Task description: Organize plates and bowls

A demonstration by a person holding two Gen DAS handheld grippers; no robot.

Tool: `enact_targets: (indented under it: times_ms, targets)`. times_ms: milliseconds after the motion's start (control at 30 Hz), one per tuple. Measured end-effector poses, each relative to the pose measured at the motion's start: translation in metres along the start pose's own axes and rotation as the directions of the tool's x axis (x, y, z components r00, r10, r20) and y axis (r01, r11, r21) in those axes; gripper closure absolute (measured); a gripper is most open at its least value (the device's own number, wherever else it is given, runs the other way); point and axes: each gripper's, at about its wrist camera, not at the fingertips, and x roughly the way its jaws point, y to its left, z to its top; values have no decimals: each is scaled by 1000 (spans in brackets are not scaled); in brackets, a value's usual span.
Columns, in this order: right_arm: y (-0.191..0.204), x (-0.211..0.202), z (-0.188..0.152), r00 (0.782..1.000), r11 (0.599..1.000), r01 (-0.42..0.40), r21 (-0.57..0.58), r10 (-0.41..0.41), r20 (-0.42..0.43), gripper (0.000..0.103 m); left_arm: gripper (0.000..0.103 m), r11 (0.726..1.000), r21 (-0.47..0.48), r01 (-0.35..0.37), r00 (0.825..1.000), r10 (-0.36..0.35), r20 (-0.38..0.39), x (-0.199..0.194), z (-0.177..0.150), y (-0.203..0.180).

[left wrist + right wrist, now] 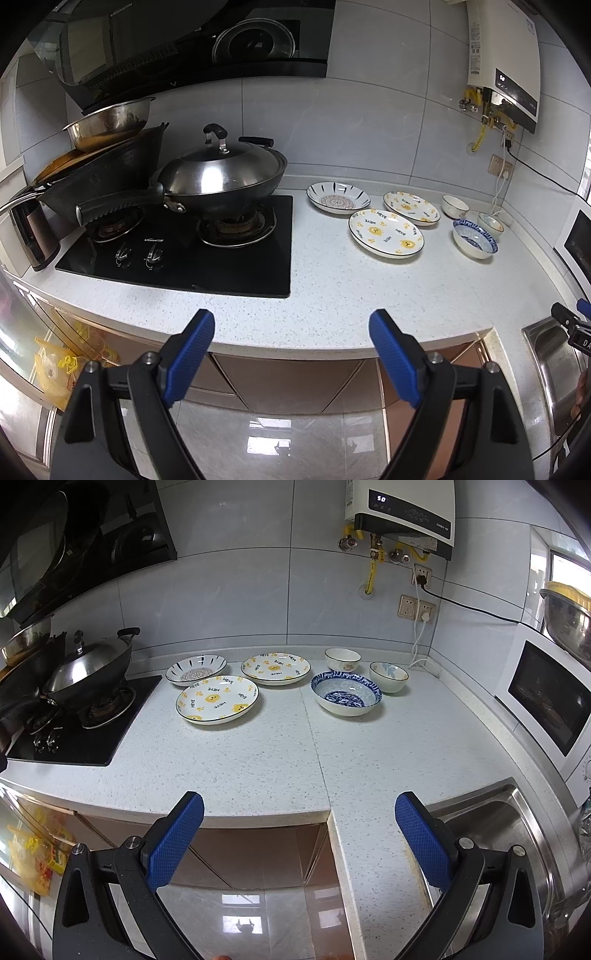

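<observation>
Blue-padded fingers (pixel 173 845) of the right gripper (pixel 299 834) are seen nearest the lens, spread wide with nothing between them, held out past the counter's front edge; the left gripper (pixel 291 354) is likewise wide open and empty, off the same edge. Toward the back of the speckled white stone countertop (pixel 258 760) the crockery is laid out singly, nothing yet stacked: a near round white plate with yellow bear prints (pixel 217 699), a matching far yellow-printed plate (pixel 275 668), and a white plate with dark radial strokes and a patterned centre (pixel 196 669) just beside the black glass hob (pixel 74 738). To their right a wide blue-and-white patterned bowl (pixel 346 692) is set, with a small white bowl with a faint motif (pixel 342 659) and a small white bowl with a blue leaf print (pixel 388 676) behind it. All are judged to be glazed ceramic: rigid, fairly heavy, slick and breakable, so each is best taken at the rim, one pad under the lip and one over it, and lowered gently when nested. A lidded dark wok (pixel 88 672) is seen on the burner, and a steel sink (pixel 491 830) at the right.
</observation>
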Motion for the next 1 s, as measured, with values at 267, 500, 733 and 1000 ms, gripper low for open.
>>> enact_targets:
  times_ms: [267, 500, 733, 1000]
  targets:
    - [17, 8, 6, 1000, 1000, 13, 2, -13, -8, 1, 17, 1000, 7, 14, 1000, -14, -10, 16, 11, 13]
    - [33, 15, 11, 1000, 1000, 19, 4, -19, -14, 1, 17, 1000, 11, 27, 1000, -27, -13, 28, 18, 26]
    - [46, 20, 15, 999, 1000, 30, 4, -30, -14, 1, 17, 999, 16, 47, 999, -46, -22, 44, 23, 33]
    - [62, 42, 26, 999, 999, -7, -33, 6, -32, 1, 17, 994, 38, 106, 993, -104, -55, 78, 41, 4]
